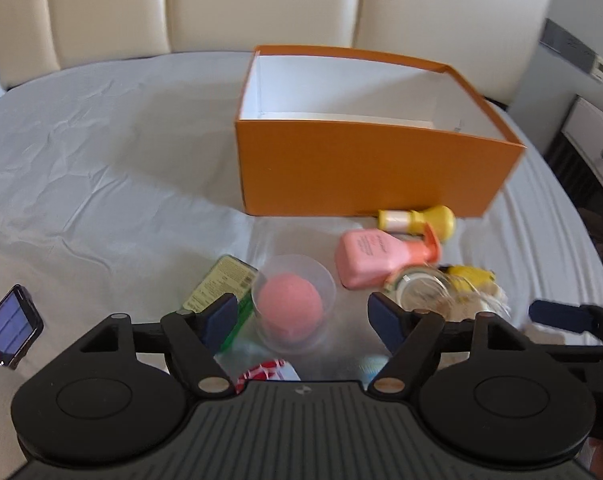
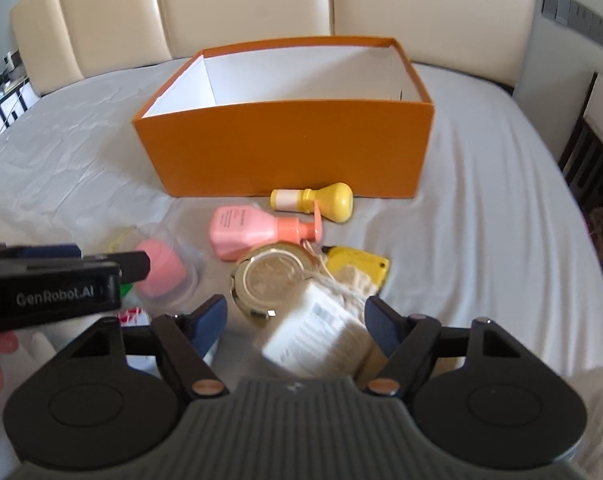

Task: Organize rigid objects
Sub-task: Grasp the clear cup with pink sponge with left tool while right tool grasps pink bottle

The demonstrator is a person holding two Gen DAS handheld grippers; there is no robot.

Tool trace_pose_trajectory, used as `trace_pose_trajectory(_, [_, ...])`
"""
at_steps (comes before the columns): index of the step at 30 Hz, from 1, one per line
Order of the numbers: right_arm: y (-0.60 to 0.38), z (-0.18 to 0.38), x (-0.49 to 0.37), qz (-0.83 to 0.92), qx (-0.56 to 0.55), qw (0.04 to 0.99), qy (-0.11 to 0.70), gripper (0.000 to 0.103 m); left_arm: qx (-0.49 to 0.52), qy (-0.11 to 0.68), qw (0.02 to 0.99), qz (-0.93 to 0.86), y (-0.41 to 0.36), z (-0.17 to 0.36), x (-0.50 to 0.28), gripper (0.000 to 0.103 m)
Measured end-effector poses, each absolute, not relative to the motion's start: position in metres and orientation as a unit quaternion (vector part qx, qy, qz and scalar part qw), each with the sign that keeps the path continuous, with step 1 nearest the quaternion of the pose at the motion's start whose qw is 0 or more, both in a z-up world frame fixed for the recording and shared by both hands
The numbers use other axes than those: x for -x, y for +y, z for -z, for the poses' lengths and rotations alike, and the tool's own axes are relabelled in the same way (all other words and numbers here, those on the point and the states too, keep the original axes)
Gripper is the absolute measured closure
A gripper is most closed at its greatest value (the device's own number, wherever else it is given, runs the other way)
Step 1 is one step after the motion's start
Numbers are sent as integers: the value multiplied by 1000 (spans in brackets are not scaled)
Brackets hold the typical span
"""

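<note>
An open orange box with a white, empty-looking inside stands on the grey-white sheet. In front of it lie a yellow bottle, a pink pump bottle, a clear cup holding a pink ball, a green tin, a glass jar with a gold lid, a yellow object and a white tagged pouch. My left gripper is open just behind the cup. My right gripper is open over the pouch and jar.
A phone with a lit screen lies at the left. Cream padded headboard panels stand behind the bed. Dark furniture and white drawers are at the right. A red-and-white item lies under my left gripper.
</note>
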State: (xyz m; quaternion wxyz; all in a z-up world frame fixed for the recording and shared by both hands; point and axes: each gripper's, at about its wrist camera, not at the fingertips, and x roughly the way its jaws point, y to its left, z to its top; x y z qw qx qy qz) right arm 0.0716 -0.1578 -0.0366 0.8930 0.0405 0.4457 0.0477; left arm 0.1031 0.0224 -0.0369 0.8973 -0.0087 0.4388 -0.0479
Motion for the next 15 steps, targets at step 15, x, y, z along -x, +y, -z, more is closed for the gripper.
trace_pose_trajectory(15, [-187, 76, -154, -20, -162, 853, 496, 40, 21, 514, 856, 49, 23, 71, -151, 20])
